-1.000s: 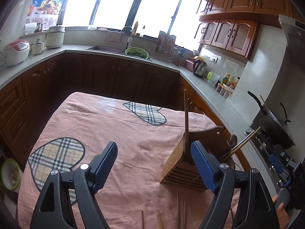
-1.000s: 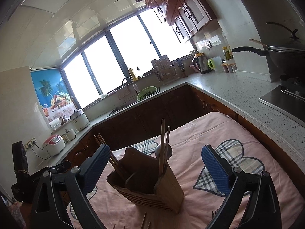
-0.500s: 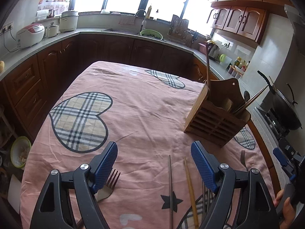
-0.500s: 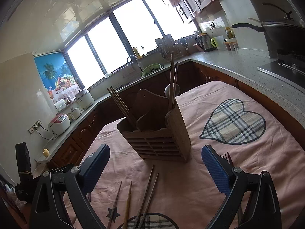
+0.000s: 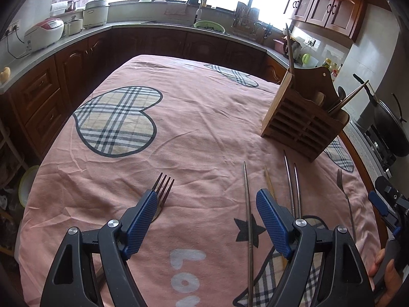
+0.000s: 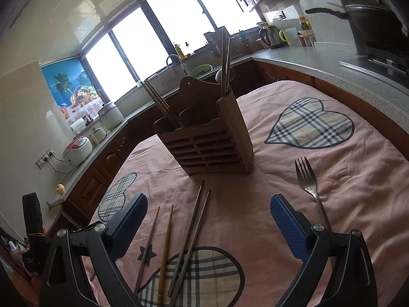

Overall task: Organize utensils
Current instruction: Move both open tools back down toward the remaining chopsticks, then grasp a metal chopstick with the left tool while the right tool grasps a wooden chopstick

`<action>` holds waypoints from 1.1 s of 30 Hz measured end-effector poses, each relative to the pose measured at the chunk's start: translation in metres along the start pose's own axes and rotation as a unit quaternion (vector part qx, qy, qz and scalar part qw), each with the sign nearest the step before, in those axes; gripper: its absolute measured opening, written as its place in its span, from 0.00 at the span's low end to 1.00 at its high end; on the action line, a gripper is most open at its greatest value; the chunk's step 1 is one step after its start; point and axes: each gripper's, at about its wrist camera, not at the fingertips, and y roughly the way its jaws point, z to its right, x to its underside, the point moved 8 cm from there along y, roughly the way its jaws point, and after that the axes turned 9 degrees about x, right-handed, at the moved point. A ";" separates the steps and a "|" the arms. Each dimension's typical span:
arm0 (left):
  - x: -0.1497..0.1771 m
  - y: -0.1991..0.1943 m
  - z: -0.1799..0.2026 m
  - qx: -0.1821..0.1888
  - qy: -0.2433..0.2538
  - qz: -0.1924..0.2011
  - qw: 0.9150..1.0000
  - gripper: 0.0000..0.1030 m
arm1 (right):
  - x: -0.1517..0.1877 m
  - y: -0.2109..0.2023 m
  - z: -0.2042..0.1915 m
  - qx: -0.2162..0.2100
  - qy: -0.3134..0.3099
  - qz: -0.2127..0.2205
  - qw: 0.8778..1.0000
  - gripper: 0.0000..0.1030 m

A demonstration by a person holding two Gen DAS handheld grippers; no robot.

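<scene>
A wooden utensil holder (image 5: 304, 120) (image 6: 207, 140) stands on the pink tablecloth (image 5: 204, 133), with chopsticks and a spoon upright in it. Several loose chopsticks (image 5: 248, 212) (image 6: 190, 232) lie on the cloth in front of it. One fork (image 5: 162, 189) lies partly under my left finger; another fork (image 5: 345, 199) (image 6: 309, 186) lies at the right. My left gripper (image 5: 204, 217) is open and empty above the cloth, between the fork and the chopsticks. My right gripper (image 6: 208, 222) is open and empty, hovering over the chopsticks, with the fork beside its right finger.
Dark wood kitchen counters (image 5: 153, 28) surround the table, with rice cookers (image 5: 46, 32), a sink and a kettle (image 6: 272, 37) on them. A stove with a black wok (image 5: 388, 125) is close to the table's right edge.
Both grippers have pulled back and tilted down from the holder toward the near part of the table. The loose chopsticks and forks have come into view. Both stay open.
</scene>
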 end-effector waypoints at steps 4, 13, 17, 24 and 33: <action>0.001 0.004 0.002 0.000 0.002 -0.004 1.000 0.77 | 0.005 0.003 -0.001 0.001 -0.001 -0.008 1.000 0.95; 0.002 0.017 0.003 -0.001 0.006 -0.014 1.000 0.76 | 0.007 0.012 -0.005 0.003 -0.009 -0.018 1.000 0.95; 0.000 0.025 0.008 0.000 0.010 -0.020 1.000 0.75 | 0.009 0.019 -0.009 0.004 -0.018 -0.027 0.999 0.92; -0.008 0.046 0.016 0.004 0.028 -0.033 0.999 0.71 | 0.015 0.046 -0.015 0.012 -0.034 -0.061 0.997 0.61; -0.019 0.086 0.017 0.001 0.041 -0.065 0.997 0.58 | 0.015 0.088 -0.025 0.016 -0.046 -0.102 0.994 0.49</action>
